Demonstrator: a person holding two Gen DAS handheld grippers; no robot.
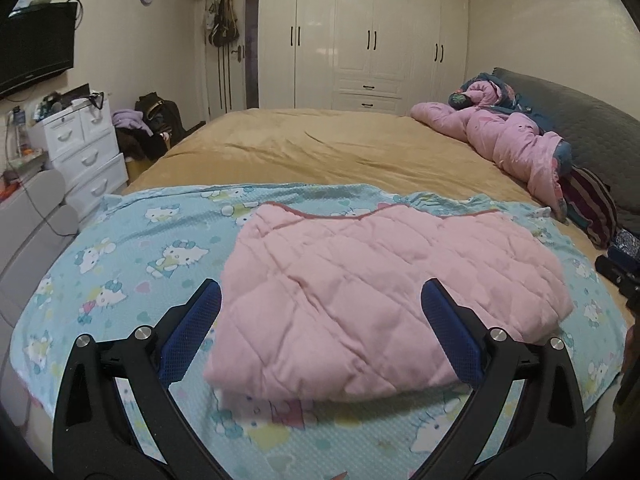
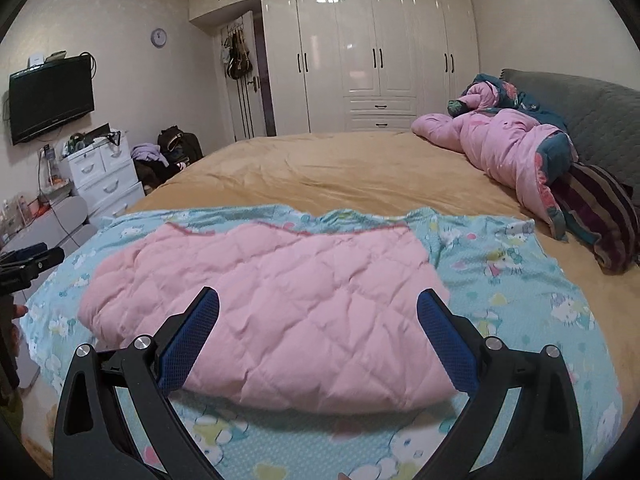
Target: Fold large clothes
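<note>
A large quilt lies spread on the near part of the bed, its light blue cartoon-cat side (image 1: pixel 132 256) (image 2: pixel 508 280) facing up. A pink quilted fold (image 1: pixel 380 272) (image 2: pixel 280 280) lies on top of it. My left gripper (image 1: pixel 321 286) hovers open above the near edge of the pink fold, with nothing between its blue pads. My right gripper (image 2: pixel 319 294) hangs open in the same way, over the fold's near edge, and holds nothing. Each gripper shows at the edge of the other's view: the right gripper (image 1: pixel 618 272) and the left gripper (image 2: pixel 28 260).
The bed has a tan cover (image 1: pixel 320 144). A crumpled pink duvet (image 1: pixel 508 136), a striped cushion (image 1: pixel 592 204) and a grey headboard pad (image 1: pixel 580 116) lie at the back right. White drawers (image 1: pixel 84 148) and a wall TV (image 1: pixel 34 48) stand to the left, a wardrobe (image 1: pixel 372 40) behind.
</note>
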